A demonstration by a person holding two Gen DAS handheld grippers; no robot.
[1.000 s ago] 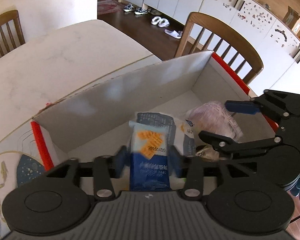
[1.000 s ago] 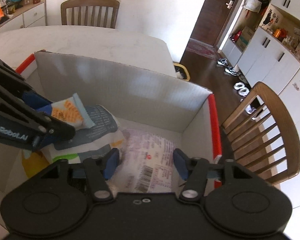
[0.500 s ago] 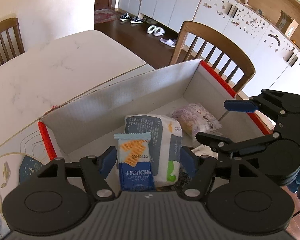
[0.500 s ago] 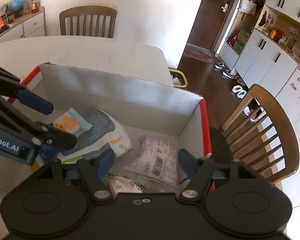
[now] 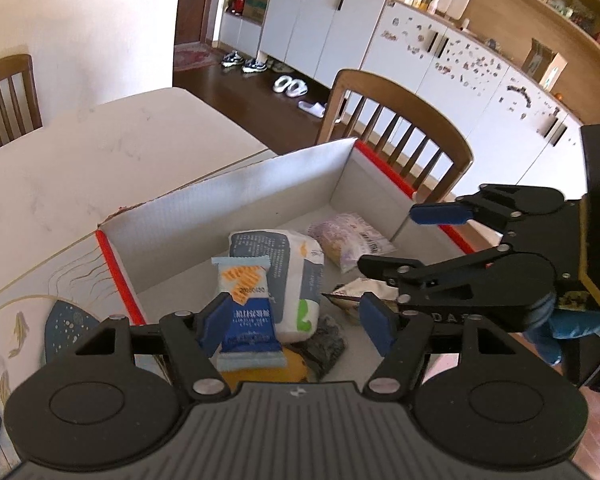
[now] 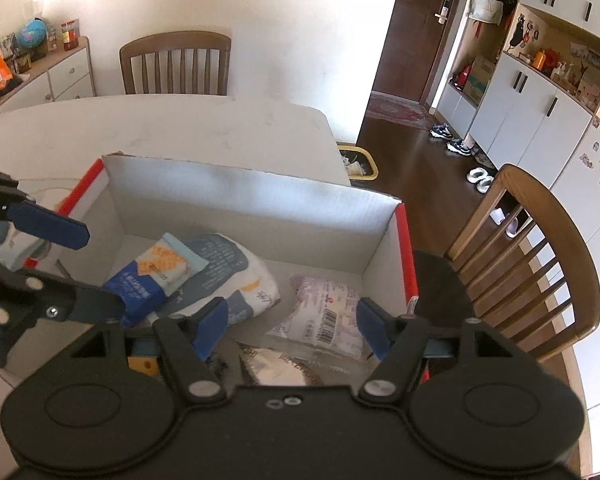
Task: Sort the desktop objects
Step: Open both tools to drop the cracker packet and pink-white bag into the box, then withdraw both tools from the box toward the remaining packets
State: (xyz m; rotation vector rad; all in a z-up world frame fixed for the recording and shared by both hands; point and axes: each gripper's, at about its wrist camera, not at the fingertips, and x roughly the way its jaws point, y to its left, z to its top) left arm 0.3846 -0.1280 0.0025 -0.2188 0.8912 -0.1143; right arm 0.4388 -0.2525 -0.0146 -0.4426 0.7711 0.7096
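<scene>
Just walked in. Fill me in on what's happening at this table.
A person is sorting snacks into an open cardboard box with red edges on the pale table, a two-finger gripper in each hand. The left gripper and right gripper both hang open above the box, holding nothing. Inside, a small blue and orange snack packet leans on a larger white and grey bag, with a pale purple packet with a barcode lying beside them.
</scene>
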